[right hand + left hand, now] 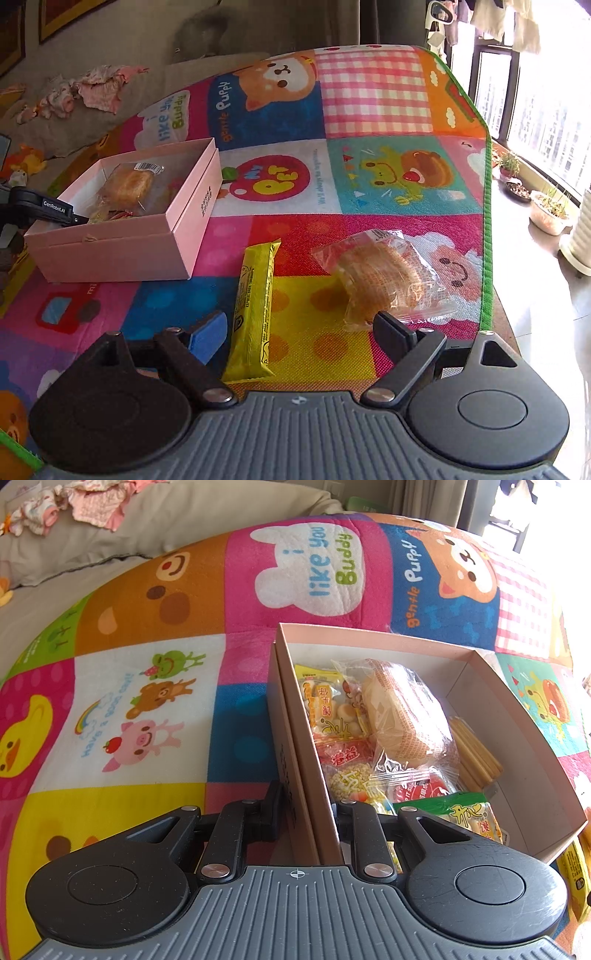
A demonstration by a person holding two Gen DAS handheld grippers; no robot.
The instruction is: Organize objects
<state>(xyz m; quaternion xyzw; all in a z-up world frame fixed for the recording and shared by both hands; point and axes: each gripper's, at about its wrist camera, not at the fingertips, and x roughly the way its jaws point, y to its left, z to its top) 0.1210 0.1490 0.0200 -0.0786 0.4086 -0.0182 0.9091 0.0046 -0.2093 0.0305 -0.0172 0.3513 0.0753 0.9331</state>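
Snack bar [255, 310], yellow wrapper with small black print, crimped ends, lies flat on the cartoon play mat [369, 177], lower centre of the right wrist view. Long axis runs near-vertical in frame, far end tipped slightly right. Right hand-held gripper [299, 332] jaws wide apart, bar between them, pads not touching it. Wrapped bun [384, 280] in clear plastic just right of the bar, near the right finger. Pink box [110, 251] at left, packed with snacks. Left hand-held gripper [310, 808] nearly closed, pinching the box's near wall.
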